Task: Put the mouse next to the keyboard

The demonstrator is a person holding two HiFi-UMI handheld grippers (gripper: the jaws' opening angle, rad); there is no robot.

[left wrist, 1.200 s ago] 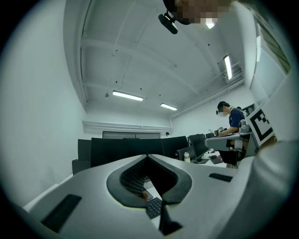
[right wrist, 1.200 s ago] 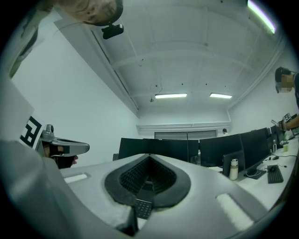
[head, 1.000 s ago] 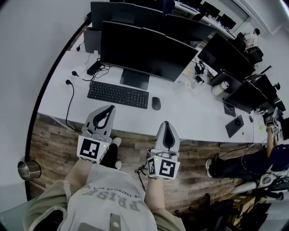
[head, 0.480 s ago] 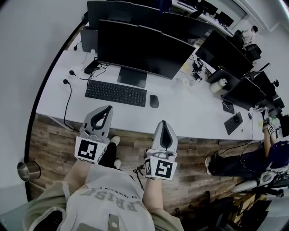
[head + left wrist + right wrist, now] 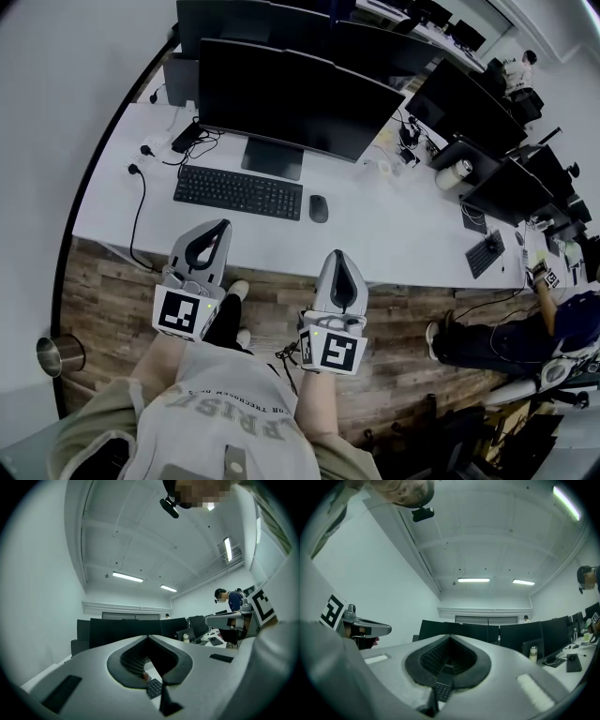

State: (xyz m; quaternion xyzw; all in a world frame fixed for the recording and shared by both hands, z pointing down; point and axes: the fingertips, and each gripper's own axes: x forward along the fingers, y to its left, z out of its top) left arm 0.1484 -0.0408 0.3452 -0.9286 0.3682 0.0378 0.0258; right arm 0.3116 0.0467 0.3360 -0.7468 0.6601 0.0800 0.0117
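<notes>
Metal cup point(image 5: 59, 352): standing on the wooden floor point(image 5: 112, 300) at the far left, well apart from everything else.
Black cable point(image 5: 141, 202): trailing across the left end of the white bench point(image 5: 394, 234) and hanging over its front edge.
Left claw point(image 5: 223, 226): hovering over the floor just in front of the bench edge and pointing toward the keyboard. In the left gripper view the claw point(image 5: 149, 639) is clenched, with its tips meeting and nothing gripped. A corner of the keyboard point(image 5: 153, 687) is showing through the gap behind the tips.
Keyboard point(image 5: 238, 192): lying flat on the bench in front of the monitor stand, with its long side running along the bench.
Monitor point(image 5: 295, 103): standing dark behind the keyboard, with more dark screens lining up behind it and to its right.
Mouse point(image 5: 319, 208): sitting on the bench just beside the keyboard's right end, with a narrow strip of bench showing between them. It is apart from both claws.
Right claw point(image 5: 339, 255): hanging at the bench's front edge, below and slightly right of the mouse and not touching it. In the right gripper view the claw point(image 5: 450, 638) is clenched on nothing, and keyboard keys point(image 5: 443, 691) are showing through its opening.
Second keyboard point(image 5: 487, 261): lying at an angle farther right on the bench.
Another person point(image 5: 562, 319): sitting at the far right end of the bench.
</notes>
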